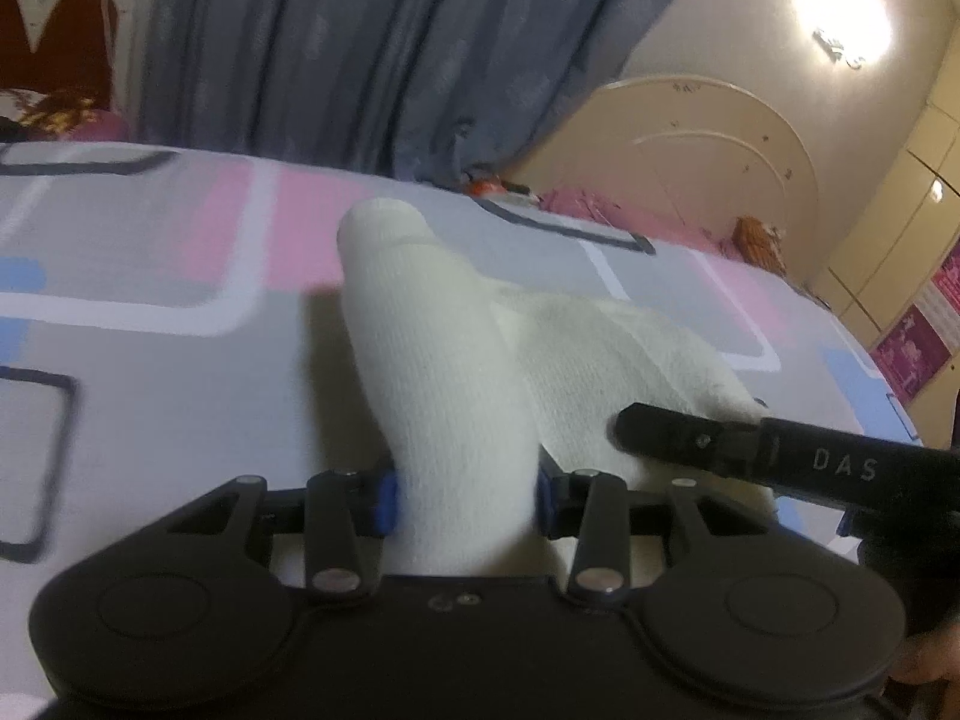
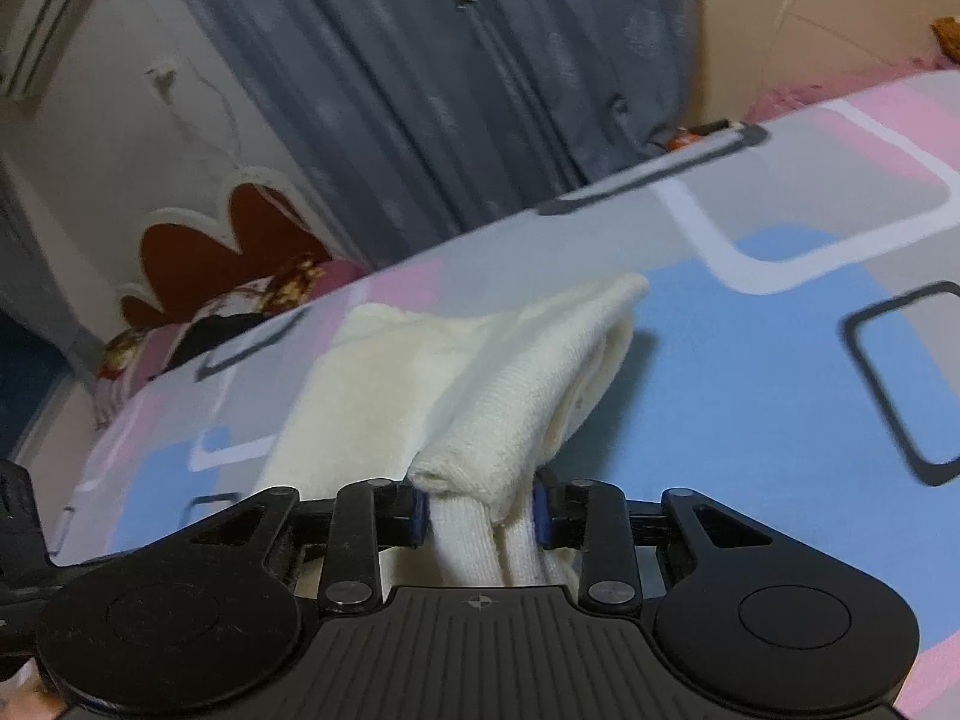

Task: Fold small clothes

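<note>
A small cream-white knitted garment [image 1: 456, 372] lies bunched on the patterned bedsheet [image 1: 150, 360]. My left gripper [image 1: 465, 495] is shut on one fold of it, which stands up between the blue pads and leans away. My right gripper [image 2: 480, 507] is shut on another fold of the same white garment [image 2: 480, 372]; the rest lies spread ahead on the sheet. The right gripper's black finger [image 1: 690, 438] reaches in from the right of the left wrist view and rests on the garment.
The bedsheet [image 2: 750, 420] has grey, pink and blue blocks. Grey curtains [image 1: 360, 48] hang behind the bed. A cream headboard [image 1: 708, 132] stands at the right, with pink bedding and a second bed's red headboard [image 2: 210, 252] at the left.
</note>
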The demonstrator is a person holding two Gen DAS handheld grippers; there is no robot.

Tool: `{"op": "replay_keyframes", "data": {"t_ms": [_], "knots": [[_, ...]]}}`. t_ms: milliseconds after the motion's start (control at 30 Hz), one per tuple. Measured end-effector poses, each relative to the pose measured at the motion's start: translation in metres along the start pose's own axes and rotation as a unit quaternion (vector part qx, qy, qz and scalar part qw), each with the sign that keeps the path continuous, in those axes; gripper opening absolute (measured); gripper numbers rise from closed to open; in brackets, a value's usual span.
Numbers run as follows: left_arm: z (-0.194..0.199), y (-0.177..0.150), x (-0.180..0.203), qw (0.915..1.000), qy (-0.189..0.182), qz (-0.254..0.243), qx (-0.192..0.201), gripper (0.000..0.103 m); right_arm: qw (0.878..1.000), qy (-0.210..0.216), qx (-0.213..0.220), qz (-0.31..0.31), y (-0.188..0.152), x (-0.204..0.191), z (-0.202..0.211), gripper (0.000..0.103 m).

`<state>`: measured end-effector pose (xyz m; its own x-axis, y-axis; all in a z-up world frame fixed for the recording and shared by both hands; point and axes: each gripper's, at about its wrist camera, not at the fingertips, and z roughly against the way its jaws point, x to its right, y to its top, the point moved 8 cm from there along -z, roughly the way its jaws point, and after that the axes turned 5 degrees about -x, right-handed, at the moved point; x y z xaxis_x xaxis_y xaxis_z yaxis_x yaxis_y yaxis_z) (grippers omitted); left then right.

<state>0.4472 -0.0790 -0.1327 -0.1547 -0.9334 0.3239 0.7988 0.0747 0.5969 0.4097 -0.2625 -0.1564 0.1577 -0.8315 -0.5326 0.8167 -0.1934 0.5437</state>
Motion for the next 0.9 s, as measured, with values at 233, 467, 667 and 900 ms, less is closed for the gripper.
{"op": "replay_keyframes", "data": {"t_ms": [233,467,667,900], "knots": [[0.049,0.007,-0.078,0.9991,0.030,0.024,0.018,0.040,0.999,0.039,-0.014,0.019,-0.015,-0.084,-0.035,0.031],[0.079,0.019,-0.161,0.9975,0.048,0.042,0.030,0.040,0.998,0.051,-0.025,0.036,-0.027,-0.162,-0.090,0.031],[0.081,0.019,-0.222,0.9961,0.058,0.059,0.032,0.040,0.997,0.051,-0.046,0.042,-0.045,-0.204,-0.148,0.031],[0.059,0.002,-0.261,0.9963,0.051,0.069,0.006,0.052,0.996,0.025,-0.065,0.052,-0.067,-0.209,-0.189,0.032]]}}
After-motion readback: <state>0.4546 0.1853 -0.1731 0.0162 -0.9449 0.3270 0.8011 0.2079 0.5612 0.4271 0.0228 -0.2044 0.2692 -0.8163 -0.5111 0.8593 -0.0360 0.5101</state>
